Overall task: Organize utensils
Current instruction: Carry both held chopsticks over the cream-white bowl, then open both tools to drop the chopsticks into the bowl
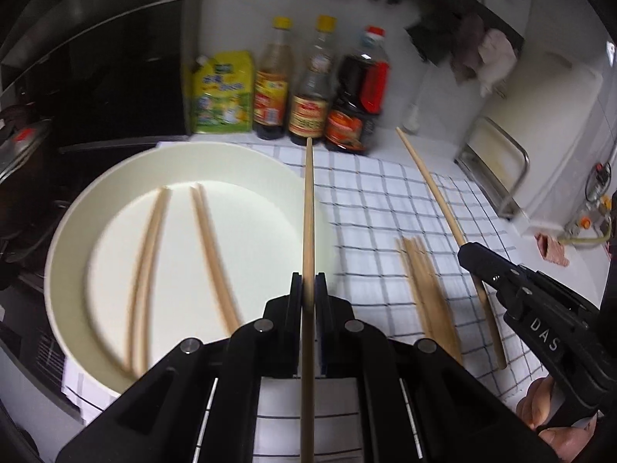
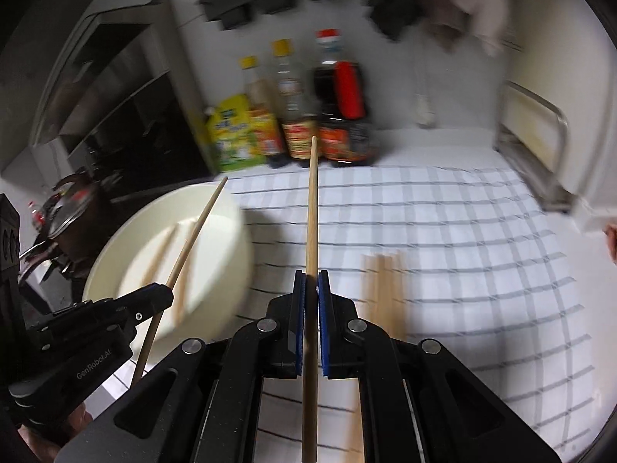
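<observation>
Each hand's tongs hold one wooden chopstick. The left tongs (image 1: 307,289) are squeezed tight on a chopstick (image 1: 308,208) that runs straight ahead along the fingers, its far tip pointing at the bottles. The right tongs (image 2: 312,289) are squeezed on another chopstick (image 2: 311,208) the same way, long and straight out in front.

The white bowl (image 1: 58,254) sits down and to the left of both held sticks. The left tongs are nearer to it: their stick hangs just past the bowl's right rim. The right tongs are over the checked cloth (image 2: 462,231), farther from the bowl. I think the left stick goes in first, with a small move to the left.

Counting: four chopsticks lie in the bowl (image 1: 146,270), in two pairs. A small bunch (image 1: 424,285) lies on the cloth between the two tongs; it is blurry, maybe four. Two are held. At the back stand three bottles (image 1: 308,92) and one yellow pouch (image 1: 221,92).
</observation>
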